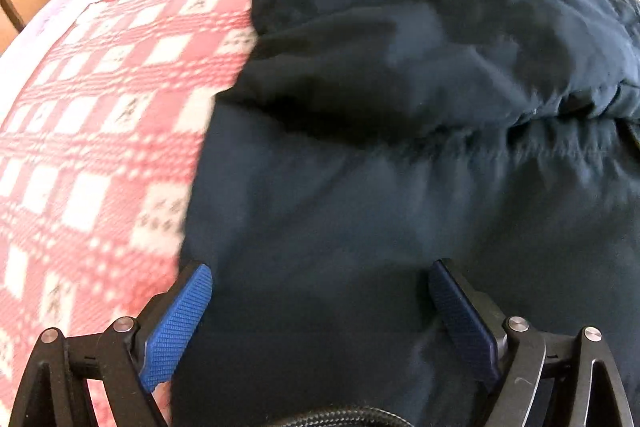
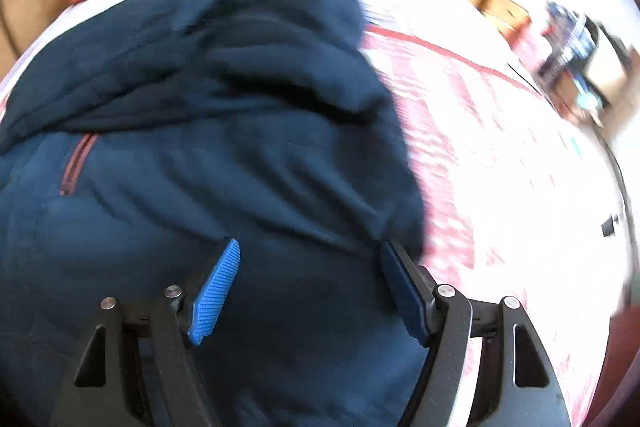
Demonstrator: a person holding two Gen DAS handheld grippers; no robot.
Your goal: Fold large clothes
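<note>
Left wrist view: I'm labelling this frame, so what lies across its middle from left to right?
Red-and-white checked bedcover → dark navy jacket, which covers the rest of the way to the right edge.

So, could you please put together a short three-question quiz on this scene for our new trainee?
1. True or false: the left gripper is clamped shut on the dark blue jacket.
2. Multiple choice: the jacket lies on a) a bare wooden floor, b) a red and white patterned blanket, c) a metal rack.
3. Short answer: what colour is the zip trim on the jacket in the right wrist view?

Key: 1 false, both it and the right gripper stand open above the fabric. 2 b. 3 reddish.
</note>
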